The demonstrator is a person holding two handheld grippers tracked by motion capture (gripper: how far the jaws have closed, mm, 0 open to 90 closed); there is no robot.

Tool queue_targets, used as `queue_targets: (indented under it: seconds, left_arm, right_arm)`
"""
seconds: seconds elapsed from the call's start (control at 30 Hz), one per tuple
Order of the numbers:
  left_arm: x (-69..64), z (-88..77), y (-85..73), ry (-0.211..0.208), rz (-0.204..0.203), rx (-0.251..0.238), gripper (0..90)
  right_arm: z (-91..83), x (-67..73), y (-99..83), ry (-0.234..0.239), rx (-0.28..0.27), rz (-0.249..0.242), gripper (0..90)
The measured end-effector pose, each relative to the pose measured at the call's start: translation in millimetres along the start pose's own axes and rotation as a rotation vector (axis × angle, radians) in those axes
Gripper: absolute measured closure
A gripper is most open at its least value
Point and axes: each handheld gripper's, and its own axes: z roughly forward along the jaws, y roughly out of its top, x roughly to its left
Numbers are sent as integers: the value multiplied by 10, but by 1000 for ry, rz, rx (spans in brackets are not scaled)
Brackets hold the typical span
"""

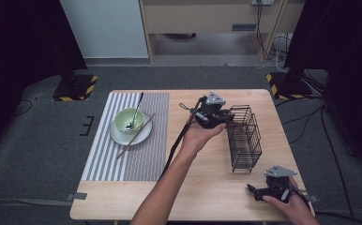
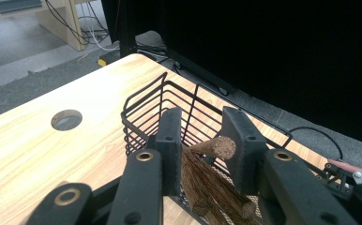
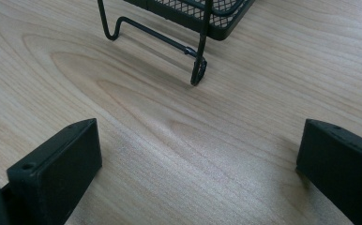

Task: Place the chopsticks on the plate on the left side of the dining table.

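Observation:
A black wire basket (image 1: 245,138) stands on the right half of the wooden table (image 1: 202,187). My left gripper (image 1: 227,122) is at the basket's far left rim. In the left gripper view its jaws sit over the basket's (image 2: 141,101) inside, shut on brown wooden sticks (image 2: 207,180), and one stick end (image 2: 219,147) leans on the right jaw. My right gripper (image 1: 252,190) rests low at the table's near right corner, jaws wide open with nothing between them. In the right gripper view my right gripper (image 3: 200,131) faces bare wood and the basket's wire foot (image 3: 198,70).
On the left, a striped placemat (image 1: 137,159) carries a white plate (image 1: 144,135) with a green bowl (image 1: 126,123), a spoon (image 1: 137,108) in the bowl and one chopstick (image 1: 134,138) across the plate. A round hole (image 2: 66,119) is in the tabletop.

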Motion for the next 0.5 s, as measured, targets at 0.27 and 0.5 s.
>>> queue_targets:
  seconds: [0.27,0.5]
  left_arm:
    - [-12,-29,1,4,4,-1,695]
    - [-15,-40,2,5,9,0,719]
  right_arm:
    - [0,0,0,0,0,0,4]
    - [0,0,0,0,0,0,4]
